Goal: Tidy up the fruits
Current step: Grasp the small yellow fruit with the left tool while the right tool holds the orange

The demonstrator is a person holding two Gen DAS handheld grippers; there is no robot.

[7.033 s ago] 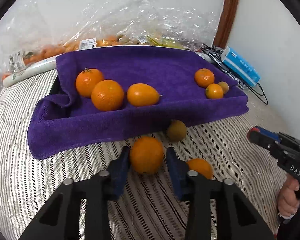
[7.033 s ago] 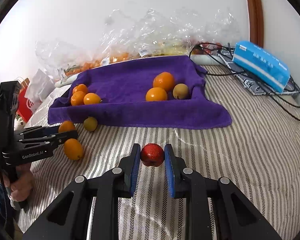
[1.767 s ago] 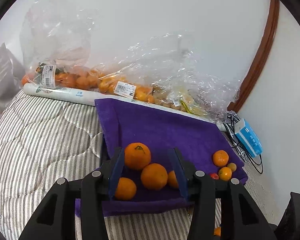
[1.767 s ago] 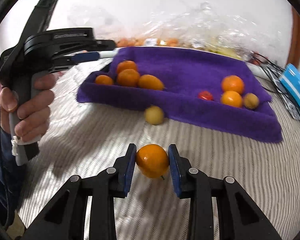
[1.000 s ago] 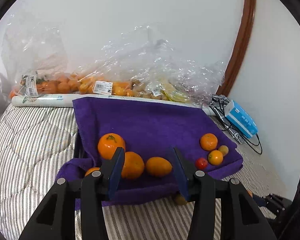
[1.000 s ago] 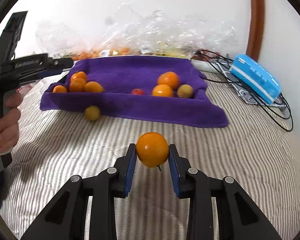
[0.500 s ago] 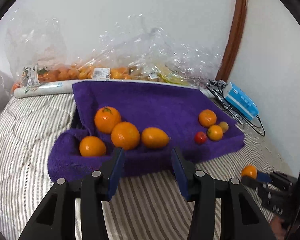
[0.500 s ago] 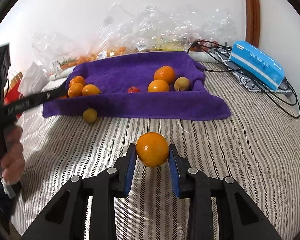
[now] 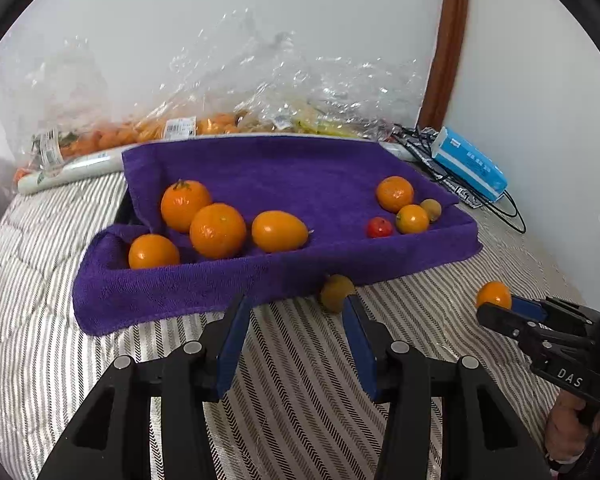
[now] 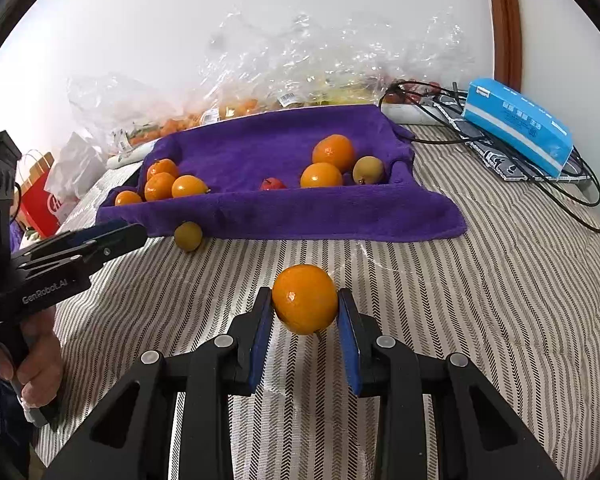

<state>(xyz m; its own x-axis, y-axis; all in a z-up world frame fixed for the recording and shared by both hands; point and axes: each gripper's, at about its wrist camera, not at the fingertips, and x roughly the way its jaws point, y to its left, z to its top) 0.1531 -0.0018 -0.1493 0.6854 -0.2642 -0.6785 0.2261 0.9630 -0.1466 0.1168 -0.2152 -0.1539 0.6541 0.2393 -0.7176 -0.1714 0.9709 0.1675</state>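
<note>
Pinching an orange [image 10: 305,298], the right tool [image 10: 305,312]; left tool [image 9: 294,322] gapes empty near a yellowish fruit [image 9: 336,293].

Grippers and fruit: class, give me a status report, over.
Right gripper shut on orange, above the bed. Left gripper open, empty, near the yellowish fruit by the towel. Nothing blocking the towel.

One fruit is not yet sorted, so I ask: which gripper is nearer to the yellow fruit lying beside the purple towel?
Left. The left gripper is open just before the yellow fruit; the right gripper holds an orange farther away.
</note>
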